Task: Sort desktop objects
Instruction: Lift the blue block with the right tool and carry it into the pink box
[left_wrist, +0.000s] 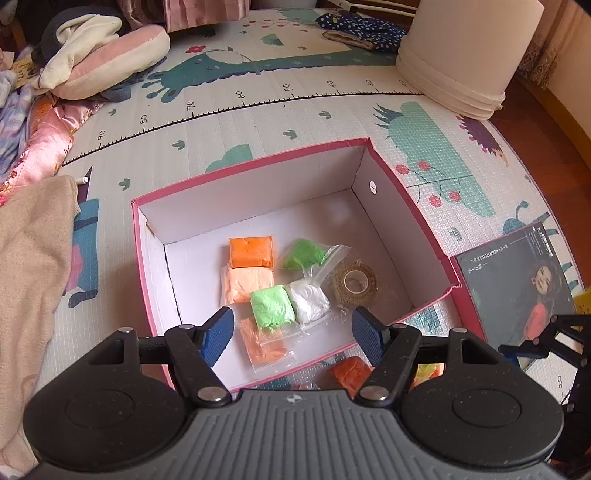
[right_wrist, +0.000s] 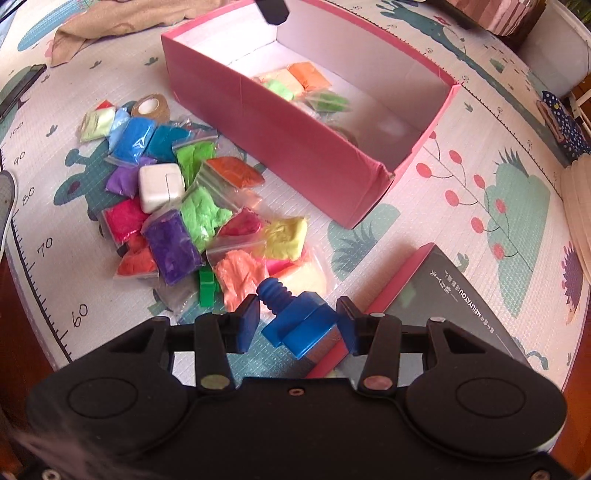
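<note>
- The pink box (right_wrist: 303, 147) sat open on the play mat (right_wrist: 461, 155), holding several clay bags: an orange bag (left_wrist: 252, 252), a green bag (left_wrist: 272, 307), a white bag (left_wrist: 308, 300) and a tape roll (left_wrist: 355, 283).
- The left gripper (left_wrist: 293, 334) hung over the box's near edge, jaws spread apart with nothing between them.
- Beside the box, on its pile side, lay a heap of clay bags (right_wrist: 192, 206) with a white charger (right_wrist: 160, 188) on top.
- The right gripper (right_wrist: 297, 325) was past that heap from the box, jaws parted around a blue toy bolt (right_wrist: 295, 317); contact could not be told.
- A dark booklet (right_wrist: 454, 299) lay near the box's corner.
</note>
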